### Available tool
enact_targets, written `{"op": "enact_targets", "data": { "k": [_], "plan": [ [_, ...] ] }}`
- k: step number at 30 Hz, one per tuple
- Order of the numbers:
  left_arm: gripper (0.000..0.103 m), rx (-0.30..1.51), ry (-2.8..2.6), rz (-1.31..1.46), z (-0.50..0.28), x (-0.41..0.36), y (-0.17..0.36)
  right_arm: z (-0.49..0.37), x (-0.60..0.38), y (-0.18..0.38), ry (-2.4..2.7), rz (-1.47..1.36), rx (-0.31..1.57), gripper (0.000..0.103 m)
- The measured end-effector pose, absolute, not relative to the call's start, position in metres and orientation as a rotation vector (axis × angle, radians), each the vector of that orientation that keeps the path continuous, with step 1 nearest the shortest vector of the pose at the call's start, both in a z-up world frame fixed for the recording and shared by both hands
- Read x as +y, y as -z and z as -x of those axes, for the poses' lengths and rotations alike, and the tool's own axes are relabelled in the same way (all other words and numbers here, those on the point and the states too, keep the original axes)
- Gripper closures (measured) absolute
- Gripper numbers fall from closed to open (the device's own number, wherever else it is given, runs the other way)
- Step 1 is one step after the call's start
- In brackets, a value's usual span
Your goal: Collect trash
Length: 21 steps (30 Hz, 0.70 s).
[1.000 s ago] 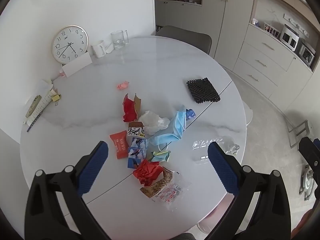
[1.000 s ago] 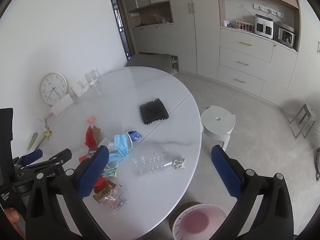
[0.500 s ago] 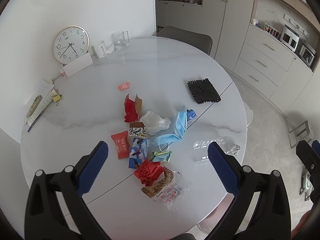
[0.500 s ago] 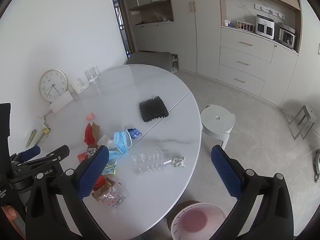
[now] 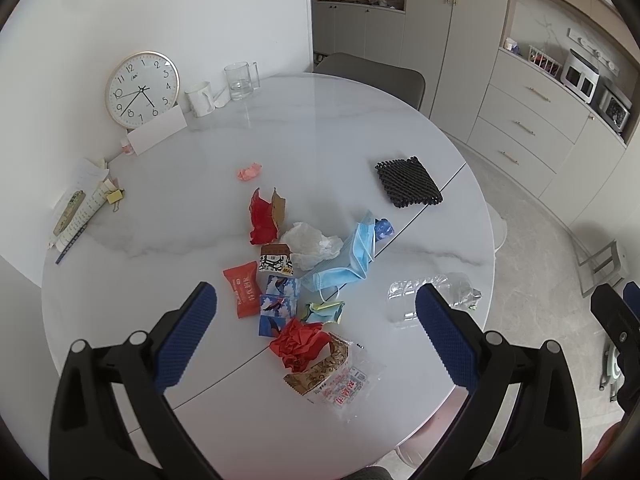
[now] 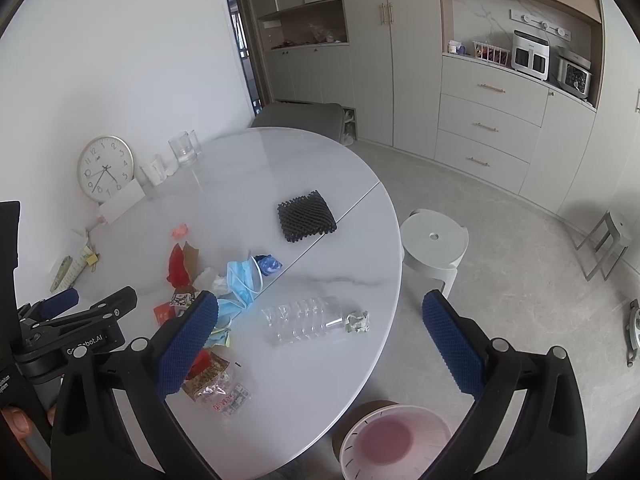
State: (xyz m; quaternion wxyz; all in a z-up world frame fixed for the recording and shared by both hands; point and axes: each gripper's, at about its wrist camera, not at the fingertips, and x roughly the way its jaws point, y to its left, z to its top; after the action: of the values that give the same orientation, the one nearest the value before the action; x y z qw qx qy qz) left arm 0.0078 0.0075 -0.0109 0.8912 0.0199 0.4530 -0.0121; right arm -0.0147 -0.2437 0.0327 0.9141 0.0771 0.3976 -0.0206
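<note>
Both tools, left (image 5: 316, 334) and right (image 6: 320, 338), hover spread wide and empty above the counter (image 5: 340, 128). The crushed bottle (image 6: 304, 320), near the edge above the bin (image 6: 394, 446), may skid off; thin wrappers (image 5: 338, 380) beside it may slip the pads.

A round clock (image 5: 141, 89) is leaned against the wall at the far edge of the table (image 5: 328, 128), with a white card (image 5: 157, 133) propped before it. A white mug (image 5: 199, 99) and a glass mug (image 5: 239, 81) are set just beside it. A grey stool (image 6: 434, 240) is seen on the floor near the table
</note>
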Motion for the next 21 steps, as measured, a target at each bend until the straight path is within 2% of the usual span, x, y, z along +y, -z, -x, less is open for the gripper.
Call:
{"op": "enact_targets", "data": {
  "k": [21],
  "plan": [
    [0.008,0.945,0.02,-0.042,-0.0089,0.0082,0.0102,0.0161,-0.2439,-0.0297,0.037,-0.152,0.83,0.002]
  ]
}}
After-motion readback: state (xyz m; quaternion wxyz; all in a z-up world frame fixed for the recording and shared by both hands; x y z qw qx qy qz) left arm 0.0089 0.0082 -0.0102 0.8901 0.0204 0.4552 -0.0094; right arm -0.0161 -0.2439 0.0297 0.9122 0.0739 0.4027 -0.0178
